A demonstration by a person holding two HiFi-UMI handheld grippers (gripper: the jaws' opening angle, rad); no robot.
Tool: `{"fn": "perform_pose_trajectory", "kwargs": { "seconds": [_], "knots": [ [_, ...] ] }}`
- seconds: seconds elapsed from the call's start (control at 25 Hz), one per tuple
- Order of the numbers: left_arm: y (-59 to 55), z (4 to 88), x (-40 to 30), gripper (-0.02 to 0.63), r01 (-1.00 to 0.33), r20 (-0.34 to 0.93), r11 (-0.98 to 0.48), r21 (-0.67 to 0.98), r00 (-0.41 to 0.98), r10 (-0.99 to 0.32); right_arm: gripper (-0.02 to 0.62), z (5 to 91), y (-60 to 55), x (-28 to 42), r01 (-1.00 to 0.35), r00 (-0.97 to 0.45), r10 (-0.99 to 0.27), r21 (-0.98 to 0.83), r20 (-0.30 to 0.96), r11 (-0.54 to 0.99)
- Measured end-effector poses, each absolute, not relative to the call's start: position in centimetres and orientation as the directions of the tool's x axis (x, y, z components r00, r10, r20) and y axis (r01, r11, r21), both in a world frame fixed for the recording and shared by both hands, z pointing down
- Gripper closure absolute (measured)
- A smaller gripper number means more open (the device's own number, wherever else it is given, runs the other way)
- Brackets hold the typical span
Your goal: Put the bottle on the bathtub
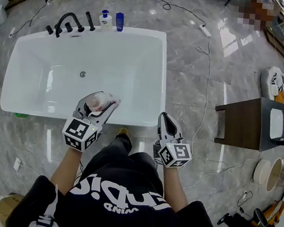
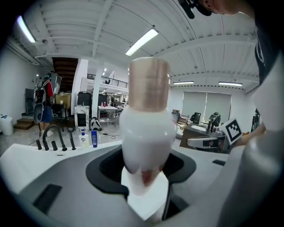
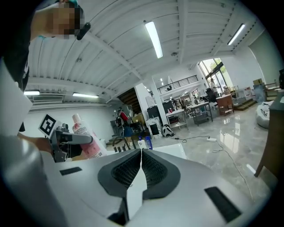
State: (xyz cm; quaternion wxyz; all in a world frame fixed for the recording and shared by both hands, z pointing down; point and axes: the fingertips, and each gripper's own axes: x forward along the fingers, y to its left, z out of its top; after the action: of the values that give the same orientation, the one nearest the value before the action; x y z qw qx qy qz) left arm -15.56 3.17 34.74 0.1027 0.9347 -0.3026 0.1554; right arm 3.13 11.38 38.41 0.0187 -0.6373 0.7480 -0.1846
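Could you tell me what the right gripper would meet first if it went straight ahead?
Probably the bathtub, at its near right corner just beyond the shut right gripper. Depth is unclear, so it might pass above the rim.

My left gripper (image 1: 104, 103) and right gripper (image 1: 164, 119): light grey plastic shells, each with a white cube of black square markers (image 1: 81, 133) at the rear. Ribbed black rubber pads (image 3: 153, 170) sit in a black recess, with black rectangular insets on the shell. I wear a black short-sleeved T-shirt (image 1: 122, 206) with white lettering, black trousers (image 1: 120, 153) and white shoulder straps (image 1: 47, 211).
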Motion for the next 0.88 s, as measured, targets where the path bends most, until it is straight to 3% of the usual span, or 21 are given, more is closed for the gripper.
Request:
{"fn": "perform_pose_trajectory", "kwargs": {
  "seconds": [0.88],
  "knots": [
    [-14.0, 38.8, -8.5, 0.377, -0.667, 0.372, -0.737, 0.110, 0.715, -0.592, 0.569, 43.1, -5.7, 8.6, -0.934, -0.290, -0.920, -0.287, 0.263, 0.212]
  ]
}}
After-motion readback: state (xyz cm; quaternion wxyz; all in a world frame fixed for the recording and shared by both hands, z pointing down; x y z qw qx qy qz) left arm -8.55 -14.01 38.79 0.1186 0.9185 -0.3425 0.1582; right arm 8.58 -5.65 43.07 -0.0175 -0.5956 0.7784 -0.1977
